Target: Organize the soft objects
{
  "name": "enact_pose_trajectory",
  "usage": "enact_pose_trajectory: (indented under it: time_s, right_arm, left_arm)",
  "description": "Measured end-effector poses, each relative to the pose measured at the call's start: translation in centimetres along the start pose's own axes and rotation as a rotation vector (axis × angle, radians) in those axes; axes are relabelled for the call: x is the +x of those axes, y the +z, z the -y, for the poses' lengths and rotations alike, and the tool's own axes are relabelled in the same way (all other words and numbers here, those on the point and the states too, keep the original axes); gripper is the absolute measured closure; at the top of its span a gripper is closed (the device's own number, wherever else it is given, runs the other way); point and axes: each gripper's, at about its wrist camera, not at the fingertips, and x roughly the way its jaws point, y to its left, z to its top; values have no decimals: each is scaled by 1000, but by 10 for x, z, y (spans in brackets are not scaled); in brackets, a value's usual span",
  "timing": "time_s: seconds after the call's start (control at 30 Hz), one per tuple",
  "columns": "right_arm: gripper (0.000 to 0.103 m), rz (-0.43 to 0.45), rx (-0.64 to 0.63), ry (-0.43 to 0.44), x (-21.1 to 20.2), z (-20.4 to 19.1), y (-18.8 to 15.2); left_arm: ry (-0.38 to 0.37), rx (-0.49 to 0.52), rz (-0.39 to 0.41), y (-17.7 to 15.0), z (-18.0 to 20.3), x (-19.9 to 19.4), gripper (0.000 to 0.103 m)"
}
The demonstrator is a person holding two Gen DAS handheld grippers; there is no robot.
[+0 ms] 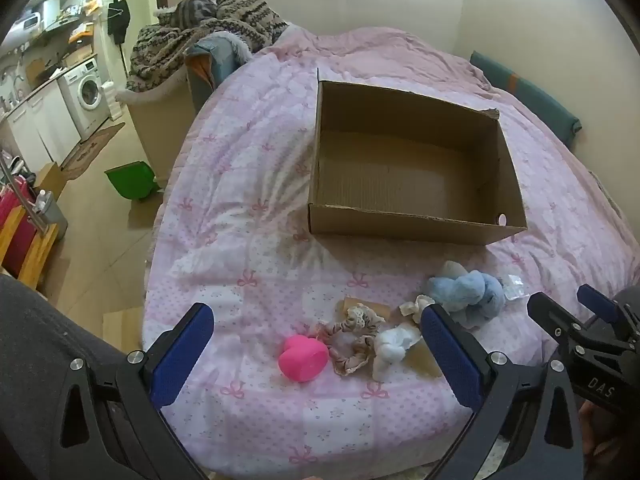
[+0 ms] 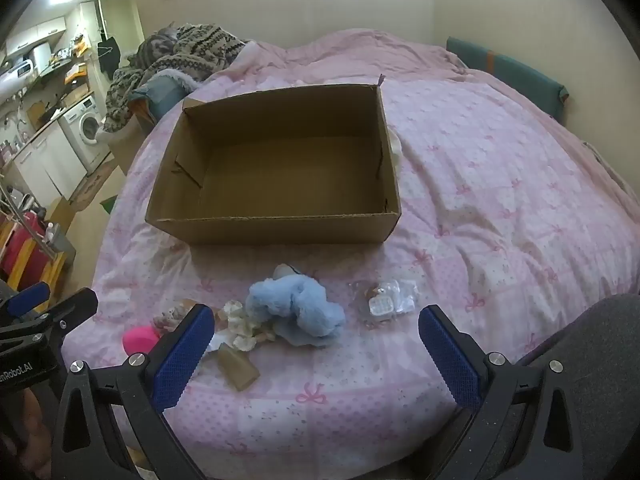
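Blue-padded left gripper (image 1: 316, 344) hangs wide open above the bedspread (image 1: 256, 208), nothing between its jaws. Right gripper (image 2: 316, 340) likewise gapes empty; it also shows at 3 o'clock in the left wrist view. Between the left fingers lie a pink heart-shaped object (image 1: 302, 360), a frilly scrunchie (image 1: 352, 344) touching it at 3 o'clock, and a small white-and-blue plush piece (image 1: 394, 346) just beside that. A fluffy light-blue soft toy (image 2: 296, 306) sits ahead of the right gripper, with a cream lace scrunchie (image 2: 240, 322) touching it at 9 o'clock and a clear plastic packet (image 2: 384, 300) near it at 3 o'clock. Farther out at 12 o'clock stands the open cardboard box (image 2: 276, 232), its floor bare. A cat (image 1: 198, 10) lies on a patterned blanket (image 1: 168, 48) at 11 o'clock.
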Motion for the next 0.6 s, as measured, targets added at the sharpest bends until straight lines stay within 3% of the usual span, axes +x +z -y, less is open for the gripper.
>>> enact_pose_trajectory:
  time_s: [0.6]
  right_arm:
    - [0, 0, 3, 3, 0, 0, 0]
  left_arm:
    - [9, 8, 0, 0, 1, 0, 0]
